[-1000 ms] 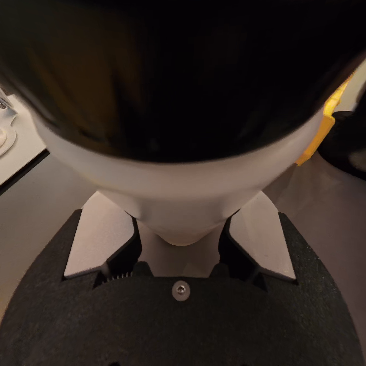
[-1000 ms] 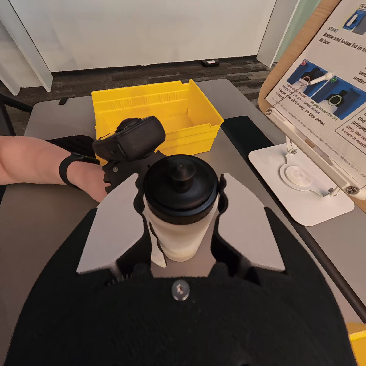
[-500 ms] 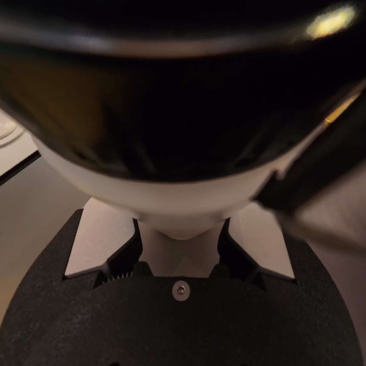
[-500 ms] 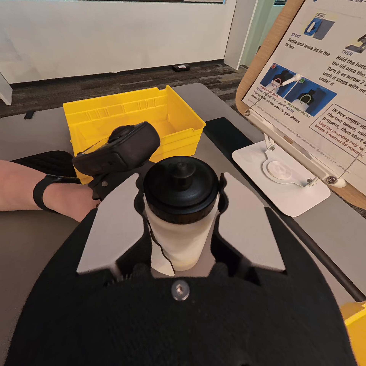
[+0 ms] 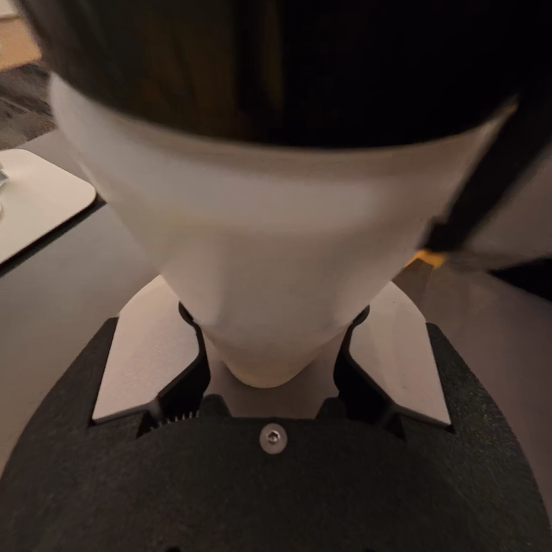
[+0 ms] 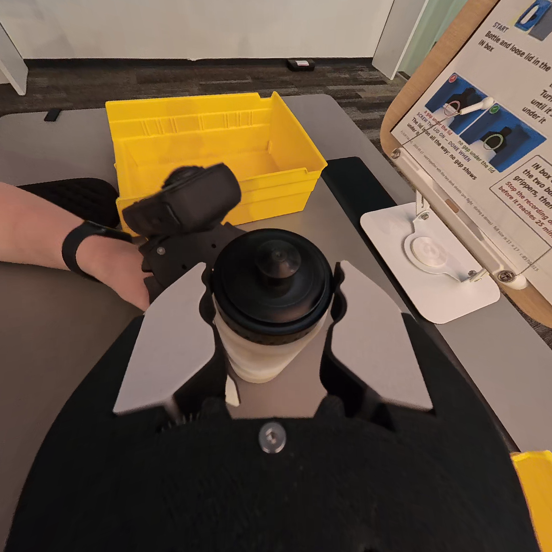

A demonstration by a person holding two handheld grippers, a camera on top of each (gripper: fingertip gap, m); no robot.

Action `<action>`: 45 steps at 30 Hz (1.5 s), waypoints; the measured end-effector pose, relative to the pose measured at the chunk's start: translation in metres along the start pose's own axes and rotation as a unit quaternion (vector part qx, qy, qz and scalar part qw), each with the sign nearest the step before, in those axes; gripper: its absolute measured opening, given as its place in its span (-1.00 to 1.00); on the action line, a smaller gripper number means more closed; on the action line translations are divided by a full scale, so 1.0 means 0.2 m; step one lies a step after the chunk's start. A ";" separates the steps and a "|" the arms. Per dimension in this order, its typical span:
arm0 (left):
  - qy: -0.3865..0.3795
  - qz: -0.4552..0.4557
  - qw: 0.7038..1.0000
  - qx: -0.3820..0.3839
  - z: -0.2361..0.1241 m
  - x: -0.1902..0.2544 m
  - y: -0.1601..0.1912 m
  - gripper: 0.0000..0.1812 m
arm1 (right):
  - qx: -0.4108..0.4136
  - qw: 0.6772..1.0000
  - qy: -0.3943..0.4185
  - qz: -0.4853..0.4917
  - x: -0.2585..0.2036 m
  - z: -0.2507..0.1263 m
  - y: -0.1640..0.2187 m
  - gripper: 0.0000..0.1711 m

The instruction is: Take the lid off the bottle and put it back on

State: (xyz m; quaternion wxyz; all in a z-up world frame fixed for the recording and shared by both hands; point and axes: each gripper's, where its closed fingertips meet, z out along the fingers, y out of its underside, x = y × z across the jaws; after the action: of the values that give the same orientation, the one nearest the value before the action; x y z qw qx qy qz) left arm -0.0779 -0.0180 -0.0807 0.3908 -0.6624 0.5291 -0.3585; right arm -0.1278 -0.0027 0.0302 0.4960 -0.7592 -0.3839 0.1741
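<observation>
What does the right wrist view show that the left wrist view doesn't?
Only the right wrist view: the lid's top with its spout, the yellow bin, the instruction board, and the left gripper from outside, low on the bottle. Only the left wrist view: the left gripper's fingers closed on the bottle's base. Both: the white bottle, black lid on.

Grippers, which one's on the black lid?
The right gripper: its fingers flank the lid; the left gripper grips the white bottle lower down.
</observation>
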 end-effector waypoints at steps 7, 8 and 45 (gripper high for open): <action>-0.001 -0.001 1.000 0.030 0.02 0.02 0.00 0.15 | -0.005 1.000 -0.015 0.000 -0.01 -0.02 0.01 -0.09; -0.001 0.001 1.000 0.030 0.03 0.02 0.00 0.14 | -0.004 1.000 -0.022 0.002 -0.02 -0.02 0.01 -0.09; 0.007 -0.073 0.997 0.026 -0.05 -0.03 -0.05 0.08 | 0.041 0.998 0.045 0.009 0.06 0.02 -0.04 0.02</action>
State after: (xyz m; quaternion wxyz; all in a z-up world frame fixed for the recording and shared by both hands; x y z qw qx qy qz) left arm -0.0836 -0.0112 -0.0678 0.3767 -0.6865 0.4725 -0.4044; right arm -0.1261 0.0112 0.0375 0.5419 -0.7487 -0.3469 0.1593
